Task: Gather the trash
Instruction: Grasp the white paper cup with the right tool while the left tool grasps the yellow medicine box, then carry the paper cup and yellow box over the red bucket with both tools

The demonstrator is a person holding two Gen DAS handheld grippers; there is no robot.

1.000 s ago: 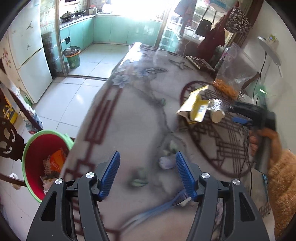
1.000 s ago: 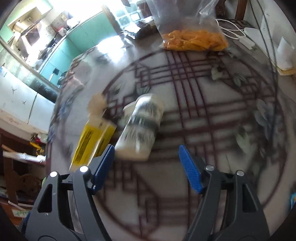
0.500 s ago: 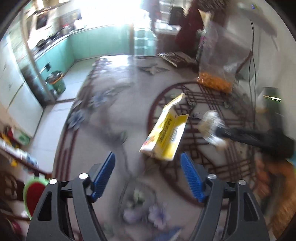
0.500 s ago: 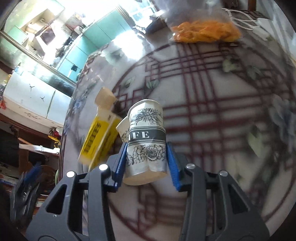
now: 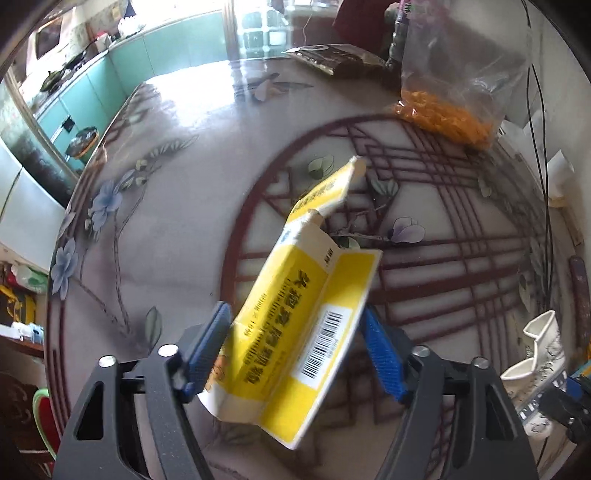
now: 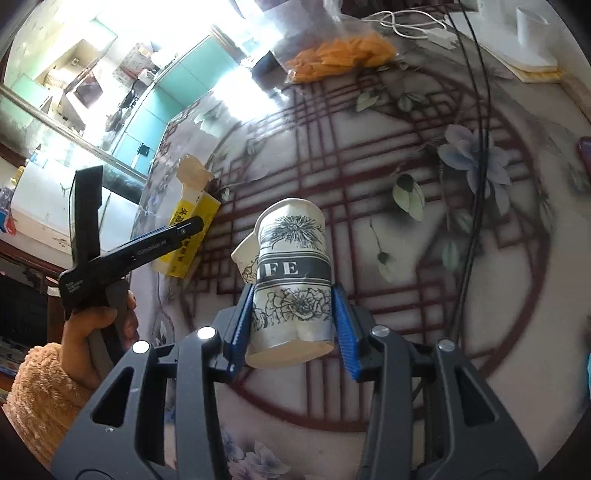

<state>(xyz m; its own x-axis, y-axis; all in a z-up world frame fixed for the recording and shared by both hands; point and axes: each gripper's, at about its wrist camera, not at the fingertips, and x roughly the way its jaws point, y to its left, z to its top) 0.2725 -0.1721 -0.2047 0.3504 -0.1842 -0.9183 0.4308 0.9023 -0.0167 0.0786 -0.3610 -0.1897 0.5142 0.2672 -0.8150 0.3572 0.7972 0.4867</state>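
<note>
A torn-open yellow cardboard box (image 5: 295, 317) lies on the patterned table between the blue pads of my left gripper (image 5: 295, 345); the pads stand close on both sides, and contact is unclear. The box also shows in the right wrist view (image 6: 188, 225). My right gripper (image 6: 291, 325) is shut on crushed white paper cups with black flower print (image 6: 291, 273), held just above the table. The cups appear at the lower right of the left wrist view (image 5: 535, 362).
A clear bag of orange snacks (image 5: 443, 114) sits at the far side. Black cables (image 6: 476, 147) and a white charger (image 6: 436, 33) run along the right. A dark packet (image 5: 332, 59) lies at the back. A red bin with green rim (image 5: 40, 402) stands below the table's left edge.
My left gripper swung from the table edge to the yellow box and narrowed around it. My right gripper closed on the paper cups and lifted them toward me.
</note>
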